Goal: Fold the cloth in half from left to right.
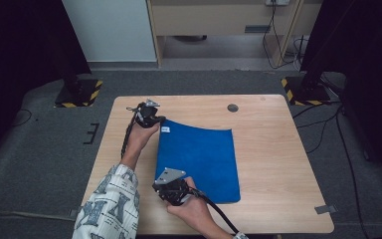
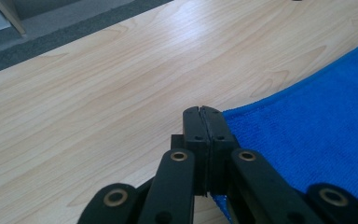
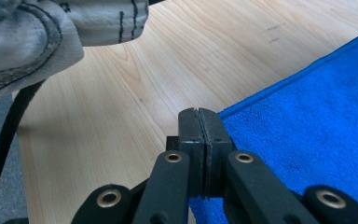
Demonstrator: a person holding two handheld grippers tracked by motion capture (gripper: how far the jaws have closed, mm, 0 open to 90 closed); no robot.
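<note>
Slippage is the main risk from here: each pair of tongs seems to pinch only the thin left hem of the blue cloth (image 1: 199, 162), so a sharp pull or an uneven lift could tear the fabric free of one grip and leave it hanging from the other. If the two hands move at different speeds or heights, the cloth would likely twist or bunch instead of folding over cleanly, and its edges would not meet. Dragging it low across the counter (image 1: 278, 164) could also rumple the right half, which lies flat for now. The small white label (image 1: 165, 130) near the far left corner of the cloth could get tucked under.

The left tongs (image 1: 158, 121) sit at the cloth's far left corner, their jaws pressed together with no gap; in the left gripper view the cloth's corner runs in beneath the closed tips (image 2: 203, 114), so they appear to hold it. The right tongs (image 1: 165, 180) are at the near left corner, likewise clamped tight, with the blue edge meeting the tips (image 3: 198, 115) in the right gripper view. The cloth itself lies spread near the middle of the counter, extending right from both tongs, its far edge slightly raised and curved. A patterned sleeve (image 1: 110, 204) reaches in at the counter's near left.
</note>
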